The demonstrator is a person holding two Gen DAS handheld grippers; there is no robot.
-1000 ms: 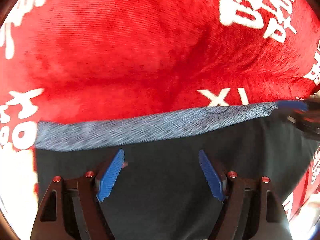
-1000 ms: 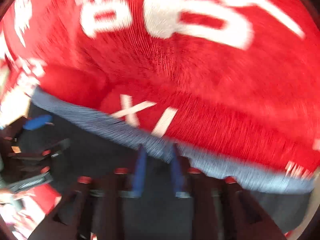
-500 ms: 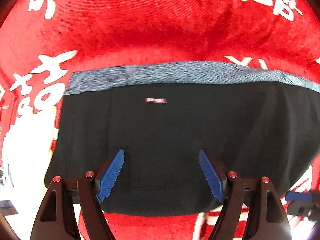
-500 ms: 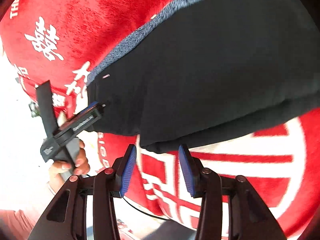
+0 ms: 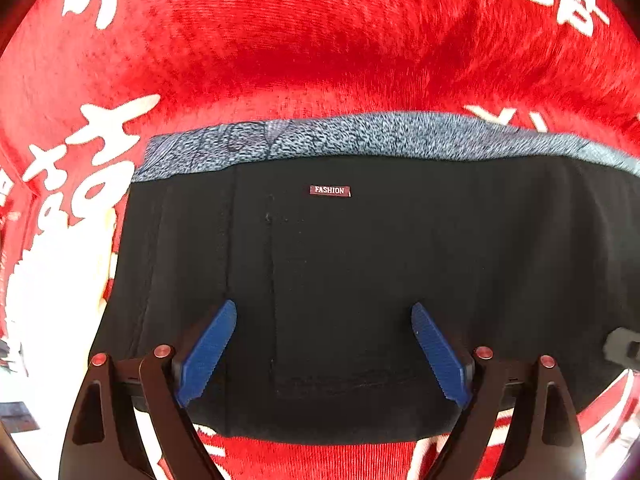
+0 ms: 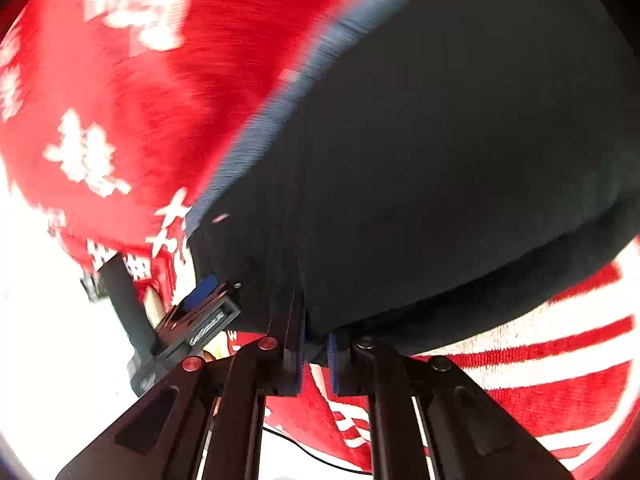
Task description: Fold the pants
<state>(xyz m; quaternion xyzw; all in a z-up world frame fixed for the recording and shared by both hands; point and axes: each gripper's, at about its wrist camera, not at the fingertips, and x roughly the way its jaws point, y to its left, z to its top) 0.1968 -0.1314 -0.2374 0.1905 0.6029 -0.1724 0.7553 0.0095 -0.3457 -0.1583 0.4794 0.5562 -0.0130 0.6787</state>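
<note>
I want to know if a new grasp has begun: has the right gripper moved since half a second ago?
Yes. The right gripper has advanced to the near folded edge of the black fabric pants and shut on it; earlier it hung open, short of that edge.

Bare red blanket [image 5: 320,40] beyond folded pants [image 5: 360,280].

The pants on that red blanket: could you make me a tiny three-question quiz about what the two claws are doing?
1. True or false: the left claw is open above the pants.
2. What is the right claw pinching? A) the red blanket B) the near edge of the pants C) nothing
3. Fill in: the small label below the grey waistband reads ____.

Key: 1 true; 2 B; 3 FASHION.
</note>
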